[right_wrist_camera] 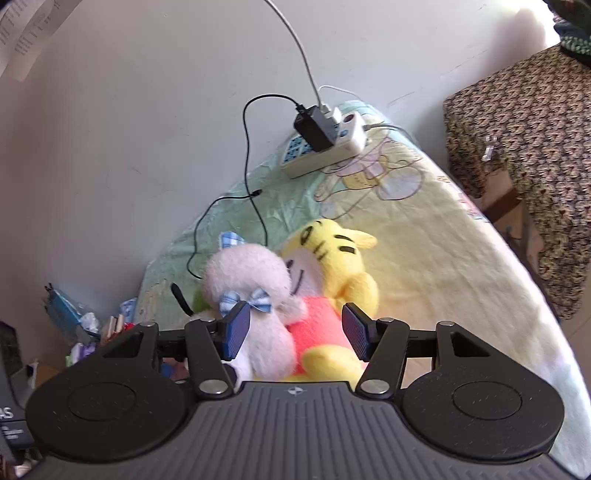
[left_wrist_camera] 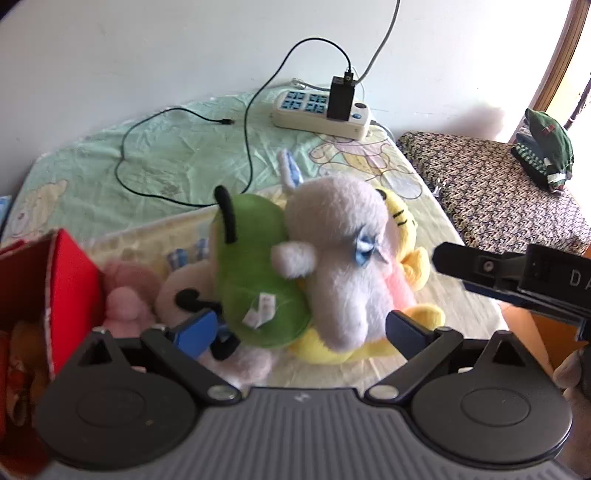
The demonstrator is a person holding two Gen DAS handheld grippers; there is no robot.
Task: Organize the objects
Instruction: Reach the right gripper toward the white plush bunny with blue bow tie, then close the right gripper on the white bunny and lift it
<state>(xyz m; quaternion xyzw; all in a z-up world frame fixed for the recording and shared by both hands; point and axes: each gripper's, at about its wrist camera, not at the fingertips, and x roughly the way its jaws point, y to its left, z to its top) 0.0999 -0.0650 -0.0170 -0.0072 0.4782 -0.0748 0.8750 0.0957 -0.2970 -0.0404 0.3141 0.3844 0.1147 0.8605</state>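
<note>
Plush toys heaped on a bed, both grippers spread above them.
Left wrist view: the red box (left_wrist_camera: 70,291) at near left holds blurred toys; the left gripper (left_wrist_camera: 299,326) gapes around the green plush (left_wrist_camera: 255,273) and white plush (left_wrist_camera: 340,258). Right wrist view: the right gripper (right_wrist_camera: 295,334) gapes over the white plush (right_wrist_camera: 251,291) and one yellow tiger plush (right_wrist_camera: 332,258), grasping nothing.

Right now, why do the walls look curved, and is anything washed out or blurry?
Left wrist view: the fisheye bends the bed edge; daylight blows out the doorway at top right; the red box looks soft. Right wrist view: the same curving; glare whitens the top right corner; the yellow tiger plush is sharp.
</note>
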